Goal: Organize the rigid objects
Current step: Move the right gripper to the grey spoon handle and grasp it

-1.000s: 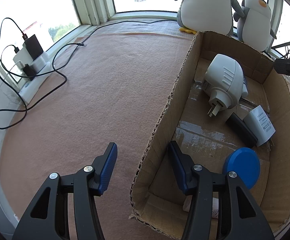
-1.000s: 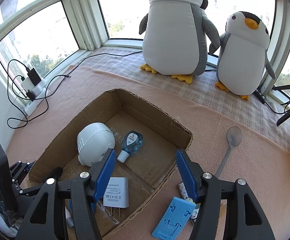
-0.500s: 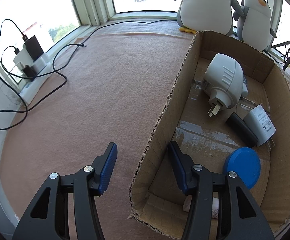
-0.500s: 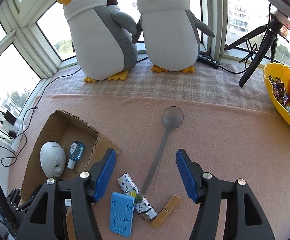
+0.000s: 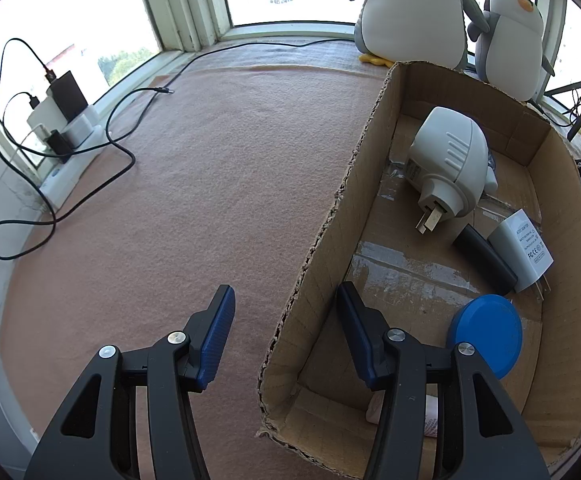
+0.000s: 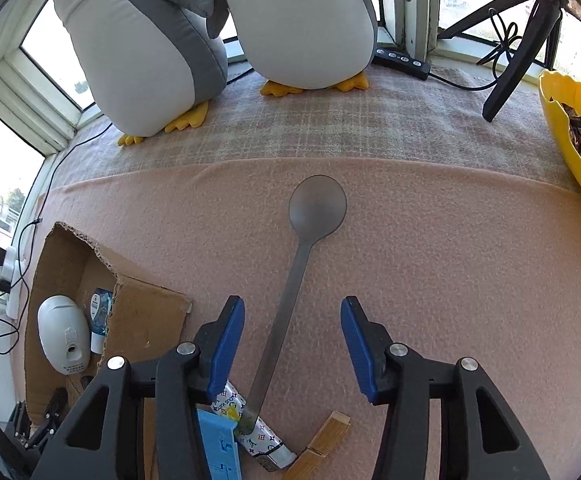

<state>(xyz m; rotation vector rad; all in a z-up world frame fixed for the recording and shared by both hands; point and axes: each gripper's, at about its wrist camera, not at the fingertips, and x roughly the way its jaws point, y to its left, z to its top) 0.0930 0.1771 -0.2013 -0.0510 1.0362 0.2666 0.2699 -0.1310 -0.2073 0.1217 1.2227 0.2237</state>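
A cardboard box (image 5: 322, 236) lies on the pink blanket and holds a white plug-in device (image 5: 446, 160), a white charger (image 5: 524, 250), a black bar (image 5: 484, 260) and a blue disc (image 5: 486, 334). My left gripper (image 5: 284, 320) is open and empty, straddling the box's left wall. My right gripper (image 6: 292, 338) is open and empty above the handle of a grey spoon (image 6: 296, 276). Below it lie a blue phone stand (image 6: 218, 448), a patterned lighter (image 6: 256, 436) and a wooden clothespin (image 6: 318, 448). The box (image 6: 138, 320) shows at the left.
Two plush penguins (image 6: 194, 36) stand at the window. A yellow bowl (image 6: 570, 148) with fruit sits at the right, a black tripod (image 6: 518, 52) behind it. A power strip with chargers and cables (image 5: 62, 132) lies at the left wall.
My right gripper has swung away from the box to the right and moved over the spoon, closer to the blanket. My left gripper has stayed in place.
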